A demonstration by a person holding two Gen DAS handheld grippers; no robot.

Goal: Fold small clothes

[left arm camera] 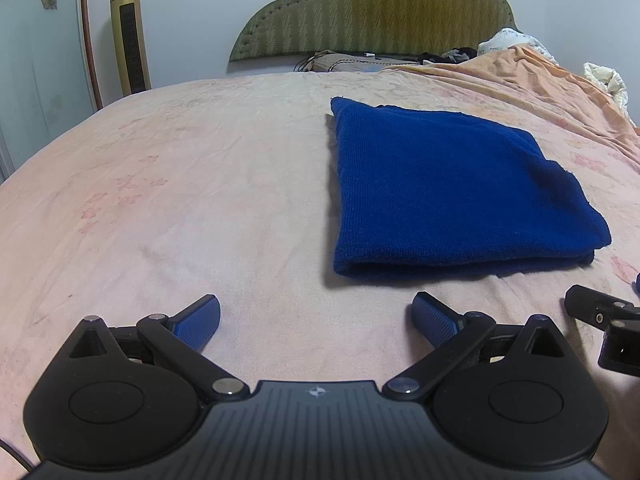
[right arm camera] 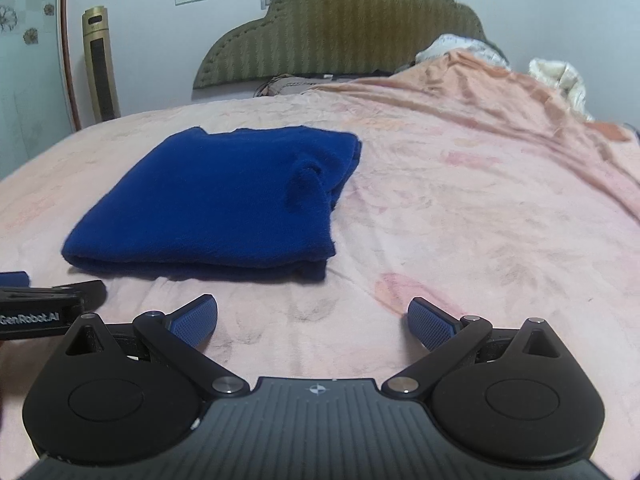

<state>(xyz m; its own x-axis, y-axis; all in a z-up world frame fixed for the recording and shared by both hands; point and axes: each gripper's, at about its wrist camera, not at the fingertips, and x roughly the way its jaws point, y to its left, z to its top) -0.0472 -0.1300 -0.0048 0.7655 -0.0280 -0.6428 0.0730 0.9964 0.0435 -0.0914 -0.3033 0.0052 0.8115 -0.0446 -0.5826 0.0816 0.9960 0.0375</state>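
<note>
A dark blue knit garment (left arm camera: pixel 448 192) lies folded into a thick rectangle on the pink bedsheet (left arm camera: pixel 180 200). It also shows in the right wrist view (right arm camera: pixel 224 200), with a small bump of cloth near its right side. My left gripper (left arm camera: pixel 316 318) is open and empty, just short of the garment's near left corner. My right gripper (right arm camera: pixel 312 316) is open and empty, near the garment's near right corner. Each gripper's body shows at the edge of the other's view: the right one (left arm camera: pixel 604 320) and the left one (right arm camera: pixel 44 304).
A green padded headboard (left arm camera: pixel 380 12) stands at the far end of the bed. A rumpled orange-pink blanket (right arm camera: pixel 500 92) and white bedding (right arm camera: pixel 560 76) are heaped at the far right. A gold tower fan (left arm camera: pixel 130 32) stands by the wall at the left.
</note>
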